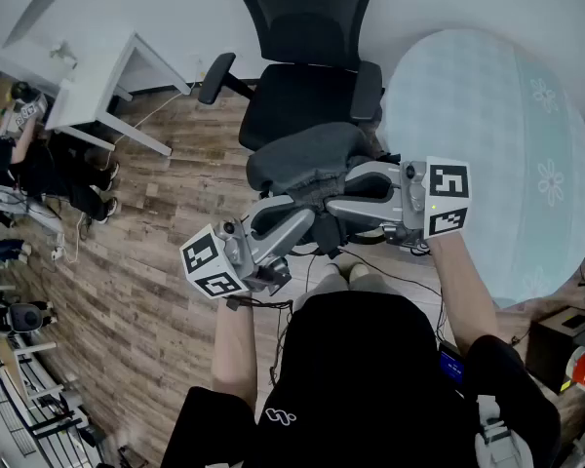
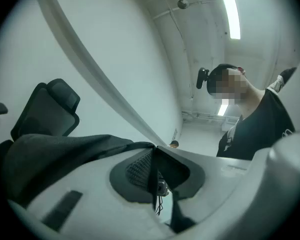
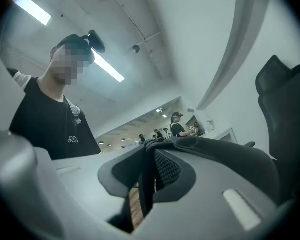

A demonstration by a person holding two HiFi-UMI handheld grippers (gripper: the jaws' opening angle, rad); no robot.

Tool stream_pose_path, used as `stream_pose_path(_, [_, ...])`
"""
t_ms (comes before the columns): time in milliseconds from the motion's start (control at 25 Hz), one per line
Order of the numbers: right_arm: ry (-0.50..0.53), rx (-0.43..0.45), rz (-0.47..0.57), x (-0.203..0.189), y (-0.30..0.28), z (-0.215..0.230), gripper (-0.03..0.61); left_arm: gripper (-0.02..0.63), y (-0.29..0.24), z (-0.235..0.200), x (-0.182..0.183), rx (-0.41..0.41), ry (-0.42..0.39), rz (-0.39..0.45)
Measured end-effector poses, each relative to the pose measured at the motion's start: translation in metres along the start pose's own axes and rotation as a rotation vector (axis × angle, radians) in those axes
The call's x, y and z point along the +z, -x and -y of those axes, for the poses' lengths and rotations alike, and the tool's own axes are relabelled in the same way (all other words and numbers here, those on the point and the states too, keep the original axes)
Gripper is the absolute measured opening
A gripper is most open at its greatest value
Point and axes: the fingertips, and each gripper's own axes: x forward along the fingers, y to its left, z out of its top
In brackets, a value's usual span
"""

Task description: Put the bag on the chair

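Head view steeply down, gripper views upward (sharing chair [image 1: 307, 100])

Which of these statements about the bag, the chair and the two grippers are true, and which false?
1. Both the left gripper and the right gripper hold the grey bag. True.
2. The chair is white. False: it is black.
3. A round table stands right of the chair in the head view. True.
4. The left gripper's jaws are wide open and empty. False: they are shut on the bag's fabric.
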Motion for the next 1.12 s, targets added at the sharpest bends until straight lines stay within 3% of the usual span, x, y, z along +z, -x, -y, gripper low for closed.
stream_pose_path(520, [-0.015,0.108,0.009,0.012,-0.002,-0.018,0.06,0.032,-0.003,0.021,0.01,0.038,-0.061,0.041])
stream_pose_path(880, [0.022,0.118,-0.023,0.008,-0.01,-0.019,0.061,0.032,0.005,0.02,0.008,0.087,-0.078,0.017])
stream_pose_path(1120, [-0.022,0.083,-0.033,-0.003,-0.015,0.016,0.061,0.032,0.012,-0.016,0.006,0.111,-0.05,0.011])
